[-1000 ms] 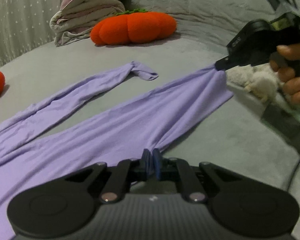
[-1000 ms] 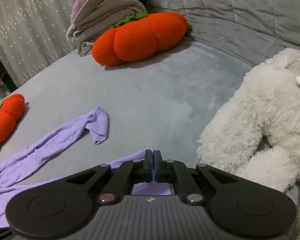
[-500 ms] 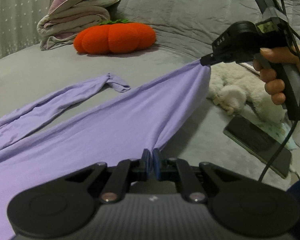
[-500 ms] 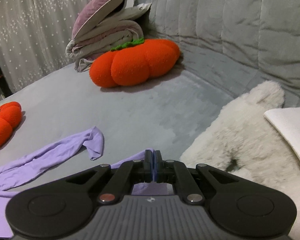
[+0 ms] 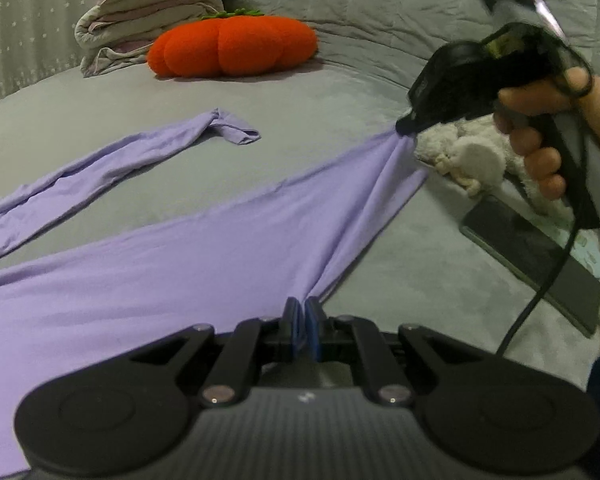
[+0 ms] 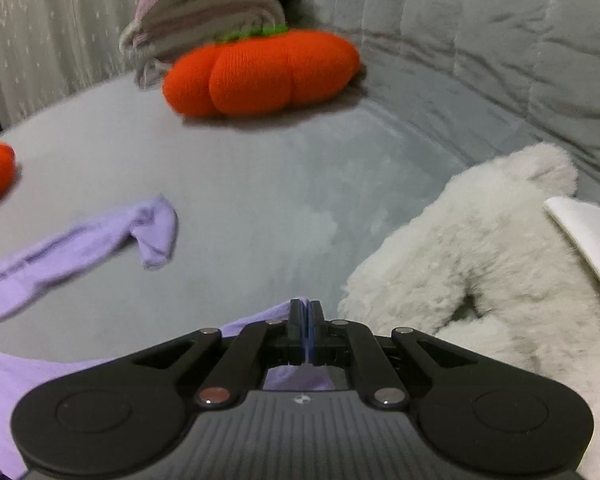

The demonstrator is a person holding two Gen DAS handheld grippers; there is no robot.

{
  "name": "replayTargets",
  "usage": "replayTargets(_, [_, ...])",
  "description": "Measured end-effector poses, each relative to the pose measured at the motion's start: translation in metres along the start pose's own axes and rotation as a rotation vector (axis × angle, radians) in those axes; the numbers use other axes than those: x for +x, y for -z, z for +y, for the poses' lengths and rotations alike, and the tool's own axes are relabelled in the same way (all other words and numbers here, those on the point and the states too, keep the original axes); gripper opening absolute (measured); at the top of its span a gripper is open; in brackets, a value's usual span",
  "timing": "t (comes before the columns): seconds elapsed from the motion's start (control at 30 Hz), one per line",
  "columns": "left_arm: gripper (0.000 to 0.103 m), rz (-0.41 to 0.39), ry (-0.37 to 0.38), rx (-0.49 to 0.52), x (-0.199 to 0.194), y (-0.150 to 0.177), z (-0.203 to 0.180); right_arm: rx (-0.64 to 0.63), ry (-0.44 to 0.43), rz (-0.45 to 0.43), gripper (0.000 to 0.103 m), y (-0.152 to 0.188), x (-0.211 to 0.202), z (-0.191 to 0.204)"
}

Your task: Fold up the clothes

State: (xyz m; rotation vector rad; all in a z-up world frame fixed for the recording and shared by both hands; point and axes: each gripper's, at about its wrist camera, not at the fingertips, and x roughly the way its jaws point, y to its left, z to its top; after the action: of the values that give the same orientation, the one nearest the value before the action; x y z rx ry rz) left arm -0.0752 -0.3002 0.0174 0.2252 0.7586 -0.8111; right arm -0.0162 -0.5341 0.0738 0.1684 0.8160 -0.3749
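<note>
Left gripper (image 5: 300, 312) is pinched tight on the near corner of the purple garment (image 5: 172, 264), which runs up toward 2 o'clock, where the right gripper (image 5: 404, 126) has the other corner clamped just beside a white plush toy (image 5: 468, 156). One loose sleeve (image 5: 148, 148) lies out at 10 o'clock. Over on the right wrist view, same deal: pads together on purple fabric, plush at 3 o'clock. I'd keep that edge taut and level and carry both corners over together so it lands flat.
</note>
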Motion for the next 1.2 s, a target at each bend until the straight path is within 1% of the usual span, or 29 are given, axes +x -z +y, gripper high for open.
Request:
replayTargets(0.07, [0.007,-0.005,-0.003,0.017,-0.001,0.001,-0.002,-0.012,0.011,0.031,0.005,0.003,0.013,0.002])
replayTargets(0.1, [0.011,-0.008,-0.005,0.025,-0.002,0.001,-0.002,-0.017,0.012,0.042,0.005,0.006,0.019,0.003])
replayTargets(0.13, [0.012,-0.010,-0.002,0.025,-0.004,0.000,-0.002,-0.018,0.012,0.052,0.005,0.007,0.023,0.003])
replayTargets(0.17, [0.023,-0.012,0.001,0.026,-0.006,0.000,-0.001,-0.012,0.011,0.060,0.005,0.008,0.026,0.002])
replayTargets(0.2, [0.037,-0.015,0.004,0.026,-0.009,0.000,0.000,-0.005,0.008,0.062,0.005,0.009,0.028,0.001])
replayTargets(0.23, [0.042,-0.026,0.003,0.027,-0.013,-0.001,0.000,0.002,-0.002,0.052,0.005,0.010,0.027,-0.001])
replayTargets(0.27, [0.045,-0.037,0.001,0.026,-0.018,-0.002,0.002,0.011,-0.011,0.042,0.008,0.011,0.025,-0.004])
replayTargets(0.3, [0.045,-0.043,0.004,0.019,-0.023,-0.004,0.007,0.021,-0.017,0.030,0.013,0.011,0.021,-0.007])
replayTargets(0.37, [0.045,-0.054,0.011,0.005,-0.031,-0.008,0.015,0.048,-0.033,0.008,0.019,0.012,0.011,-0.014])
replayTargets(0.43, [0.046,-0.058,0.012,-0.034,-0.033,-0.013,0.028,0.101,-0.062,0.001,0.020,0.014,-0.003,-0.028])
replayTargets(0.53, [0.046,-0.056,0.001,-0.094,-0.028,-0.019,0.046,0.132,-0.113,0.057,0.020,0.020,-0.011,-0.040])
replayTargets(0.63, [0.046,-0.040,-0.017,-0.149,-0.018,-0.022,0.058,0.075,-0.109,0.115,0.020,0.030,-0.009,-0.038])
replayTargets(0.7, [0.046,-0.031,-0.032,-0.185,-0.011,-0.023,0.066,0.079,-0.121,0.133,0.020,0.031,-0.005,-0.039])
replayTargets(0.87, [0.046,-0.040,-0.116,-0.221,-0.007,-0.022,0.084,0.139,-0.143,0.156,0.020,0.031,0.008,-0.044])
replayTargets(0.93, [0.046,-0.042,-0.148,-0.230,-0.008,-0.021,0.091,0.104,-0.116,0.142,0.013,0.031,0.008,-0.038])
replayTargets(0.97, [0.046,-0.043,-0.164,-0.235,-0.008,-0.021,0.094,0.095,-0.107,0.133,0.004,0.031,0.007,-0.036])
replayTargets(1.07, [0.046,-0.046,-0.199,-0.251,-0.009,-0.020,0.102,0.117,-0.109,0.094,0.004,0.029,-0.004,-0.039])
replayTargets(1.13, [0.046,-0.042,-0.222,-0.255,-0.010,-0.019,0.106,0.149,-0.099,0.061,0.004,0.030,-0.018,-0.047])
replayTargets(1.2, [0.045,-0.039,-0.236,-0.256,-0.010,-0.017,0.109,0.155,-0.079,0.047,0.004,0.032,-0.028,-0.051])
